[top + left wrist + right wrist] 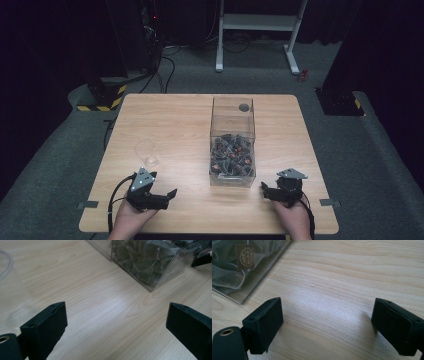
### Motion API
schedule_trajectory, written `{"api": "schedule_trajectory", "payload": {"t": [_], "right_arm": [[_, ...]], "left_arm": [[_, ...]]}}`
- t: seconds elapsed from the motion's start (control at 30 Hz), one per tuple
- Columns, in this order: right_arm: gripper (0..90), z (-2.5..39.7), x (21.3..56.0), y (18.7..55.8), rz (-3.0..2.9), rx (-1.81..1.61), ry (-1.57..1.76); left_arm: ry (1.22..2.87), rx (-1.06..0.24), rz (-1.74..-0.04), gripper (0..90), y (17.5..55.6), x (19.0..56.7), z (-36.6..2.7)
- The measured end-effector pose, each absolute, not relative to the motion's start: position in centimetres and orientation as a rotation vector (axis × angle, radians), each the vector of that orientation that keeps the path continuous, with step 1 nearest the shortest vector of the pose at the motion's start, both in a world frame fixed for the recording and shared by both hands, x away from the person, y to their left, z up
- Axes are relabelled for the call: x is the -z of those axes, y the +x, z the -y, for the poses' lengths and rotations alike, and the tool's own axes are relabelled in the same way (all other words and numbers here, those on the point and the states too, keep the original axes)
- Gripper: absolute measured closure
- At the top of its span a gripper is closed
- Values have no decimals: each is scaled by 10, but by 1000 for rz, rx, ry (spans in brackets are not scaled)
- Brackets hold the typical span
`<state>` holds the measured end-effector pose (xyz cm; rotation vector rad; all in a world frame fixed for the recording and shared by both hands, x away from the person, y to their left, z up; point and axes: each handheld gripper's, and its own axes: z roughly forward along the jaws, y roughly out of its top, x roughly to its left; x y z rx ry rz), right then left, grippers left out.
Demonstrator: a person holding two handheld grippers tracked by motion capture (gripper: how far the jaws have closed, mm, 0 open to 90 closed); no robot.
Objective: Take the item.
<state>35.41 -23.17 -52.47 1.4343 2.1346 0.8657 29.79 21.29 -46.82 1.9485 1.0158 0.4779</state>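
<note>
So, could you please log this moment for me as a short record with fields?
surface: wooden table
container: clear box, upright, right of centre, part-filled with tea bags
cup: clear glass, upright, left of the box
left gripper: open, holding nothing, near edge by the glass
right gripper: open, holding nothing, near edge beside the box
contact: neither gripper touches the box or the glass
</note>
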Motion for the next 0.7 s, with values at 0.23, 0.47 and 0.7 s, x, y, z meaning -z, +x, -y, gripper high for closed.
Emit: {"api": "schedule_trajectory", "payload": {"t": [0.23,0.47,0.7], "right_arm": [[108,232,525,354,-2138,-865,1427],[144,240,520,354,-2125,-888,1431],[162,259,515,347,-2068,-886,1455]], "left_arm": [[1926,-467,-958,50,307,457,-193],[1937,-465,-928,61,319,452,-174],[1928,-444,-909,82,329,451,-162]]}}
